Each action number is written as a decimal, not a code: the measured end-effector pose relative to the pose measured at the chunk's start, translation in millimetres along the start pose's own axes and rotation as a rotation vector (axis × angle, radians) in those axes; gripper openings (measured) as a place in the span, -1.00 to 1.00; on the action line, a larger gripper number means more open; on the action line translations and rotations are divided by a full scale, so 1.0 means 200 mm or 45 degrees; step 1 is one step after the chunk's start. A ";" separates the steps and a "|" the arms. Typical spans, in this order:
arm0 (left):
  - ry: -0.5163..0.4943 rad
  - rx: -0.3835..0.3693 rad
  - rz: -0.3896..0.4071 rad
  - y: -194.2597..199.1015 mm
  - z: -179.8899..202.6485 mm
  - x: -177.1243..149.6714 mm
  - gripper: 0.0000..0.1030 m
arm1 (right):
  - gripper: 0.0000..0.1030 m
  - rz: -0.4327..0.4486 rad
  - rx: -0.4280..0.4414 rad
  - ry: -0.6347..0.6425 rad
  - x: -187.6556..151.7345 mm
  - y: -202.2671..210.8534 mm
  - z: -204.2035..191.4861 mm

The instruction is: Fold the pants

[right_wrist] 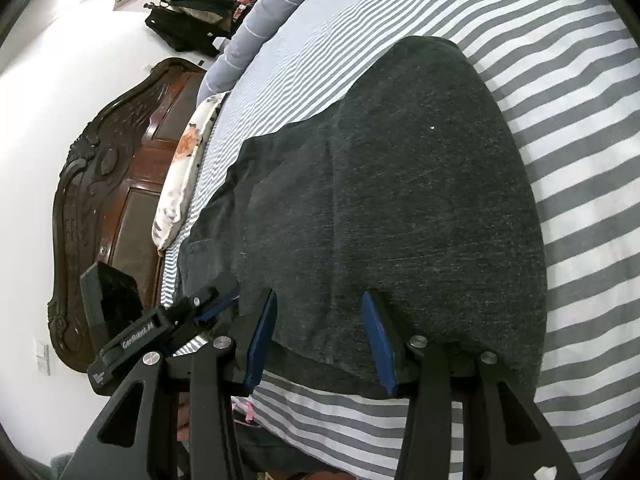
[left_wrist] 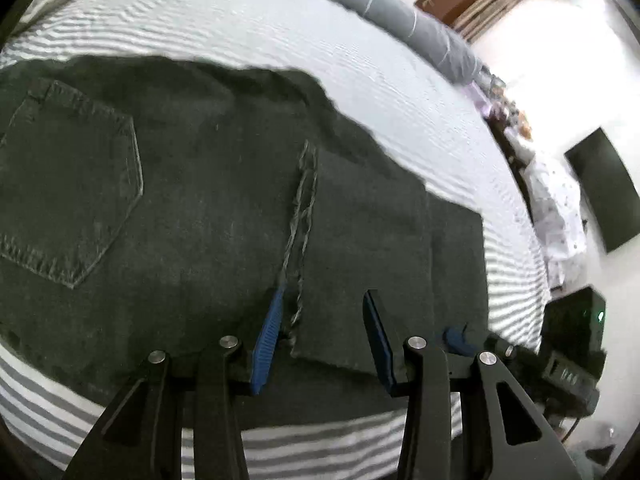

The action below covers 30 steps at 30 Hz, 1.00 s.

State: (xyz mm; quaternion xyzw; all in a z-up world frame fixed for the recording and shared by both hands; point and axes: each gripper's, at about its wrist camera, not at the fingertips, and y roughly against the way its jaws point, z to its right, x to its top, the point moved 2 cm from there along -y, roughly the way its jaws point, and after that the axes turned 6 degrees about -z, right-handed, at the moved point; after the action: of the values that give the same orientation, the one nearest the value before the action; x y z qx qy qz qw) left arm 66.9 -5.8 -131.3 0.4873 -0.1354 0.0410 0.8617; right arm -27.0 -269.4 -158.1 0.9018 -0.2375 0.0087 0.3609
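Handling these pants [left_wrist: 180, 200] means moving dense dark denim: we judge it heavy for cloth, limp but with stiff seams and hems, rough enough that the blue pads should not slip. They lie flat on the striped bedsheet [left_wrist: 360, 440], already doubled over, with a back pocket [left_wrist: 68, 184] facing up and a frayed hem [left_wrist: 298, 232] lying across the seat area. We would take hold at that hem and at the near edge, where 2 layers give the fingers something thick to pinch.

Our left gripper [left_wrist: 324, 332] hangs just above the hem with its jaws spread, holding nothing. Our right gripper [right_wrist: 320, 332] sits over the near edge of the pants' folded leg, jaws also apart and empty.

The mattress is soft, so edges may sink when pressed. A grey bolster [right_wrist: 260, 12] runs along the far side, a carved wooden headboard [right_wrist: 108, 184] stands at the head, and the walls are white.
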 end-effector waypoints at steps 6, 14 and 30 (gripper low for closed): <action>-0.085 0.016 -0.039 -0.04 -0.01 -0.01 -0.15 | -0.18 0.000 0.020 -0.011 0.00 -0.01 0.01; -0.026 -0.191 -0.075 -0.08 0.01 0.08 0.01 | -0.19 -0.004 0.029 -0.006 0.00 0.00 0.01; -0.194 -0.034 0.087 0.13 0.14 0.08 -0.90 | 0.09 0.033 -0.133 0.109 0.07 0.06 -0.12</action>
State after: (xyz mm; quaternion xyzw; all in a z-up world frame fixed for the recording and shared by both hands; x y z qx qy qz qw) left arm 71.5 -17.1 -92.3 0.4725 -0.2175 0.0312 0.8535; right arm -15.9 -266.7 -130.3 0.8773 -0.2339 0.0394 0.4172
